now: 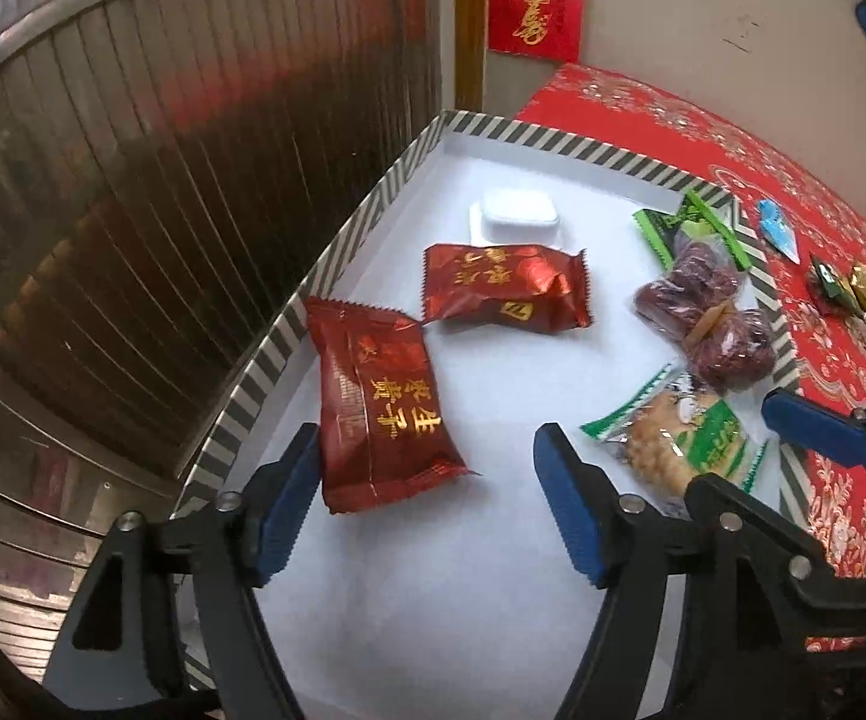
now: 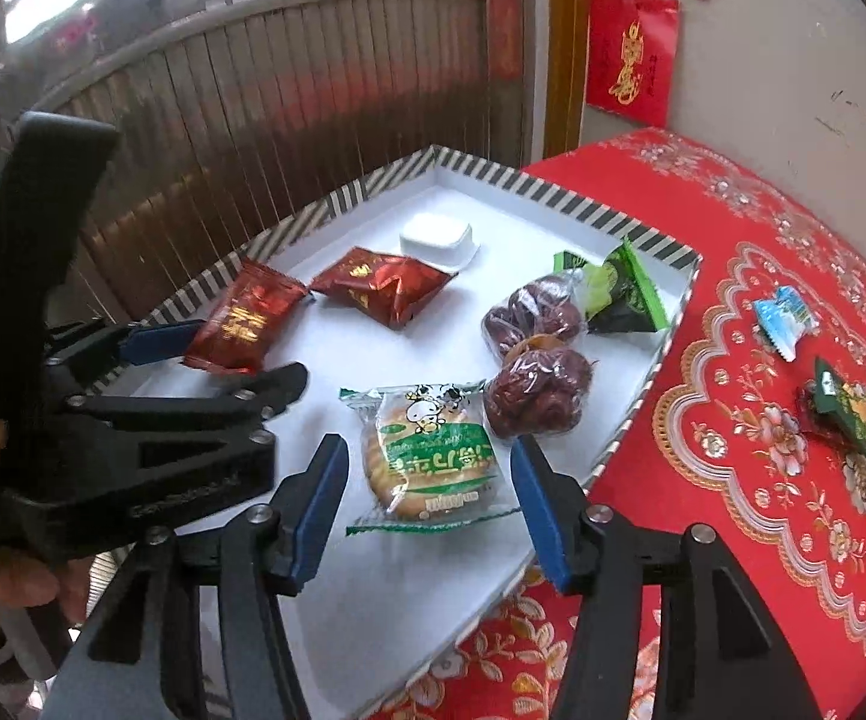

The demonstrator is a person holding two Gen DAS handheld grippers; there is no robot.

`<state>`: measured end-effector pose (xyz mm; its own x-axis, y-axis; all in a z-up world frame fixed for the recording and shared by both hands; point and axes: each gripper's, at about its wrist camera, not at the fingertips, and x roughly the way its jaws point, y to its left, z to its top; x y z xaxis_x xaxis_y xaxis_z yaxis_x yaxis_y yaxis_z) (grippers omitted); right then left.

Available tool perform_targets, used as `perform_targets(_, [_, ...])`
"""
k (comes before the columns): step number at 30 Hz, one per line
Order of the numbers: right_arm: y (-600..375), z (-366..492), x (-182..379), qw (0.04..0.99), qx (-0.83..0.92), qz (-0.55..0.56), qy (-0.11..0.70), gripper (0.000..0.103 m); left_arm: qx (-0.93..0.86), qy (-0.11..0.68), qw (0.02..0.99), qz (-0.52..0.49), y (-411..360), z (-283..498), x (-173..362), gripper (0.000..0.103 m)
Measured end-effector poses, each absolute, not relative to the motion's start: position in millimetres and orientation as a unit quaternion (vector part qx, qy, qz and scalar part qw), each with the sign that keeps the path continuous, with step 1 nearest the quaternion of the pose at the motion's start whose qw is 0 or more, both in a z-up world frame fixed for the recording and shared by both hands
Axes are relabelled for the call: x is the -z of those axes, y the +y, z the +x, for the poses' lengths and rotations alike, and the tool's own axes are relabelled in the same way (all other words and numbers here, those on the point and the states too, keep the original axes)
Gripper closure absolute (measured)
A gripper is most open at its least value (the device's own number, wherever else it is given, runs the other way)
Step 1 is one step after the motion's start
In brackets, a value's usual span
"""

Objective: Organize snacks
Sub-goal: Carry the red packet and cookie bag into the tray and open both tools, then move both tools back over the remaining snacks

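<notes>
A white tray with a striped rim (image 1: 288, 324) (image 2: 553, 189) holds the snacks. My left gripper (image 1: 426, 480) (image 2: 234, 360) is open around a red foil packet (image 1: 378, 414) (image 2: 240, 324). The packet lies on the tray floor close to the left pad, with a gap to the right pad. My right gripper (image 2: 429, 504) (image 1: 733, 447) is open astride a green biscuit packet (image 2: 426, 456) (image 1: 673, 444) that lies flat. The tray also holds a second red packet (image 1: 505, 288), a white tub (image 1: 520, 213), a bag of red dates (image 1: 703, 324) and a green packet (image 1: 697, 228).
The tray sits on a red patterned tablecloth (image 2: 733, 360). Loose wrapped candies (image 2: 847, 408) and a blue candy (image 2: 784, 318) lie on the cloth to the right. A slatted brown panel (image 1: 162, 180) rises along the tray's left side. A wall with a red envelope (image 2: 631, 54) stands behind.
</notes>
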<state>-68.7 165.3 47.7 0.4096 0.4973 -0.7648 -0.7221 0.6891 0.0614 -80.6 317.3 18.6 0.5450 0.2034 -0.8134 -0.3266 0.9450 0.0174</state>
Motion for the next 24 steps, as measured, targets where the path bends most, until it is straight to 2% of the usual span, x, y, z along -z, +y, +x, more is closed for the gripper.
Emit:
perform_targets(2, [158, -72, -54, 0.832, -0.369, -0.138, 0.390, 0.040, -0.152, 0.448, 0.879, -0.056, 310, -81, -24, 0.029])
perform_targets(6, [138, -75, -65, 0.841, -0.366, -0.125, 0.377, 0.039, -0.149, 0.431, 0.889, -0.045, 296, -84, -40, 0.020])
perform_targets(10, [106, -74, -74, 0.853, -0.354, -0.105, 0.369, 0.033, -0.132, 0.420, 0.897, -0.039, 278, -82, -57, 0.017])
perform_targets(14, [65, -66, -76, 0.868, -0.322, -0.091, 0.367, 0.032, -0.114, 0.410, 0.904, -0.038, 255, -76, -72, 0.013])
perform_targets(24, [-40, -33, -67, 0.886, -0.240, -0.046, 0.393, 0.032, -0.032, 0.429, 0.902, -0.033, 178, -39, -89, 0.013])
